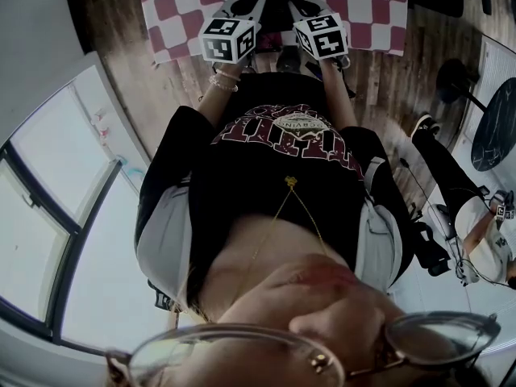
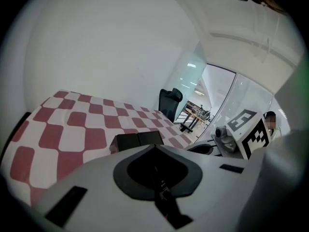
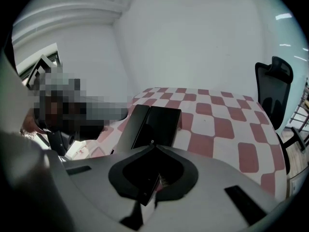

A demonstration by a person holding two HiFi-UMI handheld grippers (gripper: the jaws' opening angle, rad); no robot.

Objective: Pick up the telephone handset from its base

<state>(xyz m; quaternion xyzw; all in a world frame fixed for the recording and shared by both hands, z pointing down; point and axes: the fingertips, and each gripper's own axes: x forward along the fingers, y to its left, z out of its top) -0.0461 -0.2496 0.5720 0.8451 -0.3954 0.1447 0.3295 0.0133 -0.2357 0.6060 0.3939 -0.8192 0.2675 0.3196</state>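
The telephone handset lies as a narrow black strip along the left side of its base, untouched, on a red-and-white checked cloth just ahead of both grippers. The right gripper has its jaws pressed together with nothing between them, and their tip points at the near edge of the base without touching it. The left gripper also has its jaws closed and empty, and its own view shows the black telephone low on the cloth just past them. To the right in that view is the marker cube of the right gripper, close alongside. In the head view the two grippers are held side by side in front of the person's black printed shirt, the left one's cube near the right one's cube, both at the near edge of the cloth. Beyond the cloth a black office chair stands against a white wall. A wooden floor runs beside the table, and on it, well to the side, sits a second person.
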